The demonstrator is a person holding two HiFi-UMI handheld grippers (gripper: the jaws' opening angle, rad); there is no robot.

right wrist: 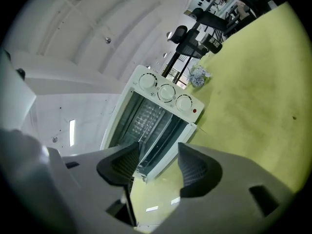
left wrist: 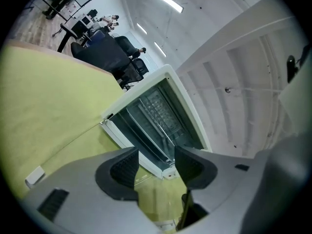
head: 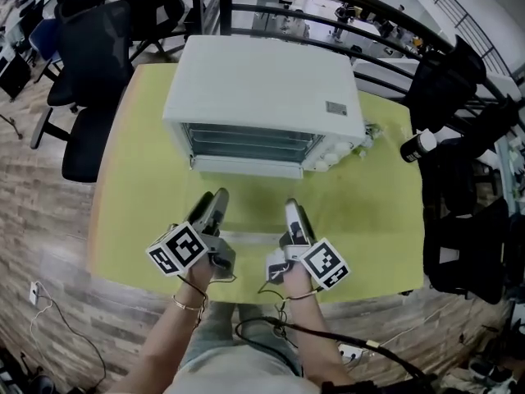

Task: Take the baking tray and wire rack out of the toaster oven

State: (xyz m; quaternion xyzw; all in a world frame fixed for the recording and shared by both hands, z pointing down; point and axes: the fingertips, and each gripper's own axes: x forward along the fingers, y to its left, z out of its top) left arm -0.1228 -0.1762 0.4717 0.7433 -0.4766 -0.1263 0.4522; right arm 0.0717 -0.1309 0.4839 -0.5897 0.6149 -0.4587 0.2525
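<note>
Grey left tool: released, jaws apart, nothing between them | Grey right tool: released too, empty | White box-shaped toaster oven: just ahead of both tools, on the yellow-green desk | Silver wire rack: inside the oven, beyond the jaws | Baking tray: cannot be made out among the rack bars

white toaster oven, yellow-green table
</note>
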